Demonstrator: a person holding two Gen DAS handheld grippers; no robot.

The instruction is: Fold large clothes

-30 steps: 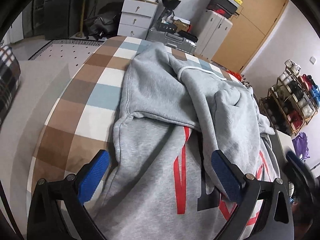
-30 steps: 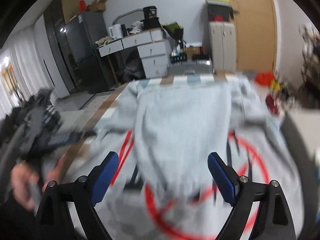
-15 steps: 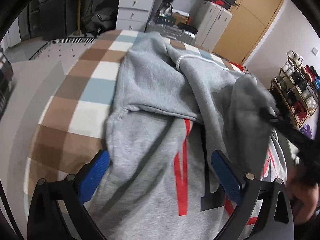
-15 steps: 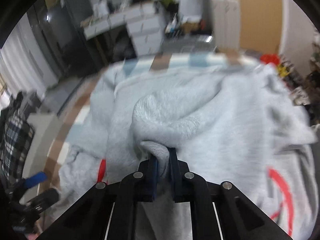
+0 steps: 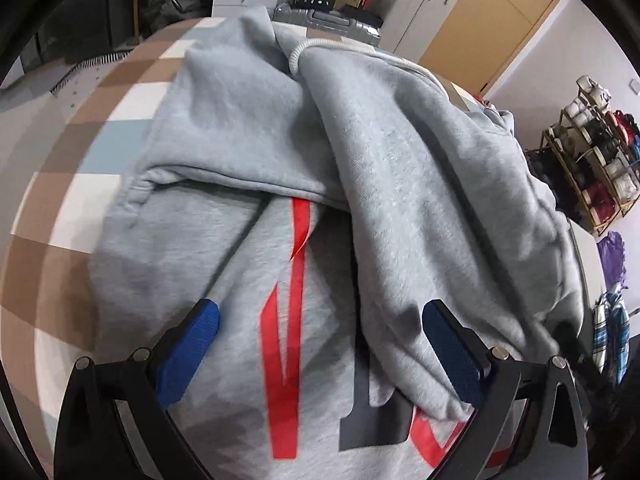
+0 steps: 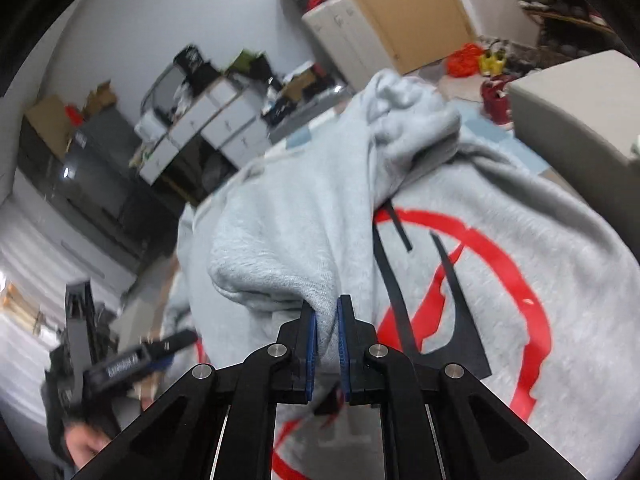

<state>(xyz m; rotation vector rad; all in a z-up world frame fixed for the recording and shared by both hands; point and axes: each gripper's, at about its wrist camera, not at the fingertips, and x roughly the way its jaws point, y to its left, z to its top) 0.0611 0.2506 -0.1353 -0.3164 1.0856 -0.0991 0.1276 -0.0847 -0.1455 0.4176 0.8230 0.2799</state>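
Grey hoodie lies spread over the checked tabletop, one sleeve lifted off the hoodie's printed front, its cuff clamped between the right gripper pads, while the left gripper, jaws wide apart, hovers above the hoodie's red lettering.

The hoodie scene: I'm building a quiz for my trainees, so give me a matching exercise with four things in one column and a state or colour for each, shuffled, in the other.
Things:
1. left tool
2. right tool
3. hoodie drawstring
4. bed cover

States or colours:
A. white cord
B. shut on grey sleeve cloth
C. brown, white and blue checks
D. open above the red print

Pairs: 1-D, 2-B, 3-A, 4-C
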